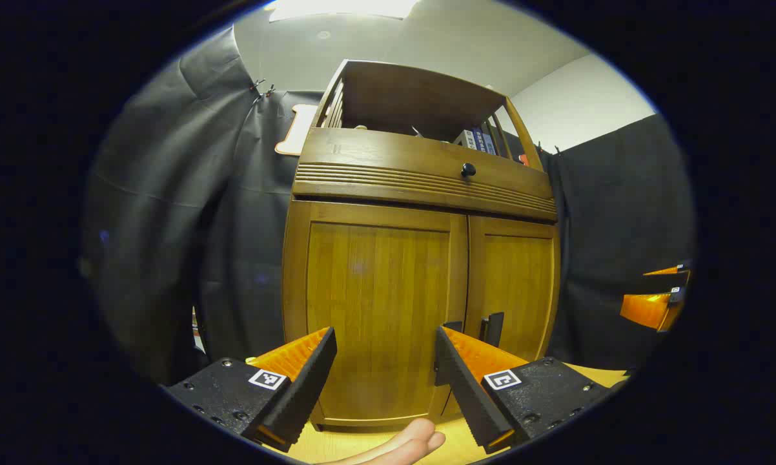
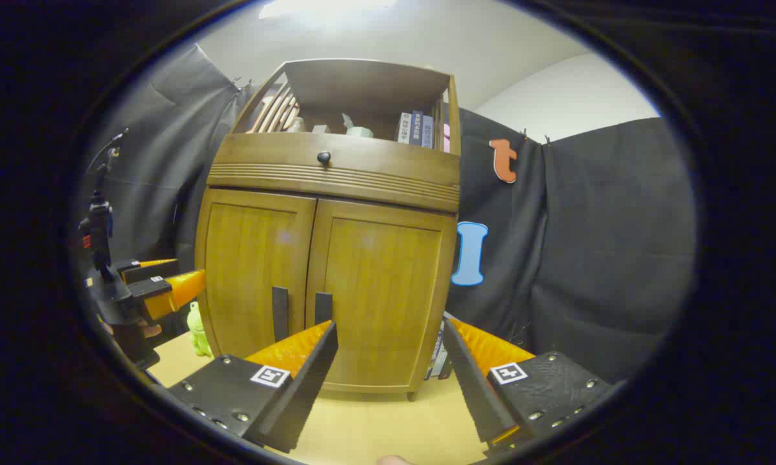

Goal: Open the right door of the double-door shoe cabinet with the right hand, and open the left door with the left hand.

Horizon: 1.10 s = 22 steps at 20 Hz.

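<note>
Both doors shut; right gripper (image 2: 388,361), jaws spread and empty, should close squarely on right door handle (image 2: 323,308) of shoe cabinet (image 2: 375,284), left gripper (image 1: 385,368) likewise spread.

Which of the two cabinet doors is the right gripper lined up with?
The right door. In the right gripper view it fills the gap between the open right gripper, while the left door sits off to one side. Both doors are shut.

Staged recording booth, not a real home. Black cloth wall (image 2: 588,245) is pinned up behind a wooden shoe cabinet (image 2: 326,258); plain white wall (image 1: 575,103) and ceiling light (image 1: 339,8) are seen above.
</note>
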Available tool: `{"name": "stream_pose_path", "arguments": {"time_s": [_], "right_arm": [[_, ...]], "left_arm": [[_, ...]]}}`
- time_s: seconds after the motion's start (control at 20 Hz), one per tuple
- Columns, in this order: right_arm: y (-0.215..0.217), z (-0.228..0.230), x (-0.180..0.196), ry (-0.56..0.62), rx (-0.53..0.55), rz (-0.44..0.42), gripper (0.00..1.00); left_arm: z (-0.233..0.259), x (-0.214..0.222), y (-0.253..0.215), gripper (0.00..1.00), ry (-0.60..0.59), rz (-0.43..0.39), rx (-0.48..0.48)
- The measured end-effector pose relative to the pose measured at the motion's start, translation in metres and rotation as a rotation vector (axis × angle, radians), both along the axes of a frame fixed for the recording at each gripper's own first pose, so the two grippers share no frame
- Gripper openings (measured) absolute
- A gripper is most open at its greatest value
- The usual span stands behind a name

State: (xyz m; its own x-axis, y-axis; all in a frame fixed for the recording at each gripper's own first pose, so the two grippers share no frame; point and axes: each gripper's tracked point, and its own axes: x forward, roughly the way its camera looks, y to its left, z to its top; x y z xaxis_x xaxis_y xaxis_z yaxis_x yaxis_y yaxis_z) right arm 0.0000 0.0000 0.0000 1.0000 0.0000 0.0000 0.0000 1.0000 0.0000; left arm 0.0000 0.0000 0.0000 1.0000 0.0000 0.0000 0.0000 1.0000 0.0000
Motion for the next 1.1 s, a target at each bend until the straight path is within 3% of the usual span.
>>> {"name": "stream_pose_path", "arguments": {"time_s": [0.2, 0.25, 0.35, 0.4, 0.5, 0.55, 0.6, 0.7, 0.75, 1.1], "right_arm": [[0.005, -0.009, 0.006, 0.025, 0.037, 0.018, 0.96], [0.007, -0.011, 0.008, 0.033, 0.043, 0.026, 0.96], [0.005, -0.014, 0.009, 0.041, 0.053, 0.035, 0.96], [0.005, -0.015, 0.01, 0.041, 0.056, 0.042, 0.97], [0.005, -0.015, 0.015, 0.042, 0.065, 0.053, 0.96], [0.007, -0.015, 0.018, 0.041, 0.066, 0.064, 0.96], [0.009, -0.014, 0.02, 0.04, 0.075, 0.079, 0.96], [0.01, -0.012, 0.027, 0.029, 0.099, 0.099, 0.97], [0.01, -0.014, 0.031, 0.033, 0.099, 0.106, 0.98], [0.033, -0.016, 0.088, 0.037, 0.098, 0.133, 0.97]], "left_arm": [[0.001, -0.004, 0.004, 0.92, 0.009, 0.009, -0.018], [0.002, -0.006, 0.004, 0.95, 0.005, 0.012, -0.018], [0.003, -0.006, 0.004, 0.92, 0.002, 0.008, -0.017], [0.004, -0.006, 0.004, 0.96, 0.001, 0.01, -0.017], [0.004, -0.008, 0.005, 0.92, -0.003, 0.013, -0.015], [0.005, -0.007, 0.006, 0.96, -0.006, 0.012, -0.015], [0.005, -0.007, 0.006, 0.92, -0.006, 0.011, -0.017], [0.001, -0.005, 0.006, 0.95, 0.01, 0.001, -0.019], [-0.001, -0.004, 0.007, 0.92, 0.018, -0.001, -0.017], [-0.007, 0.006, 0.025, 0.92, 0.034, 0.014, -0.017]]}}
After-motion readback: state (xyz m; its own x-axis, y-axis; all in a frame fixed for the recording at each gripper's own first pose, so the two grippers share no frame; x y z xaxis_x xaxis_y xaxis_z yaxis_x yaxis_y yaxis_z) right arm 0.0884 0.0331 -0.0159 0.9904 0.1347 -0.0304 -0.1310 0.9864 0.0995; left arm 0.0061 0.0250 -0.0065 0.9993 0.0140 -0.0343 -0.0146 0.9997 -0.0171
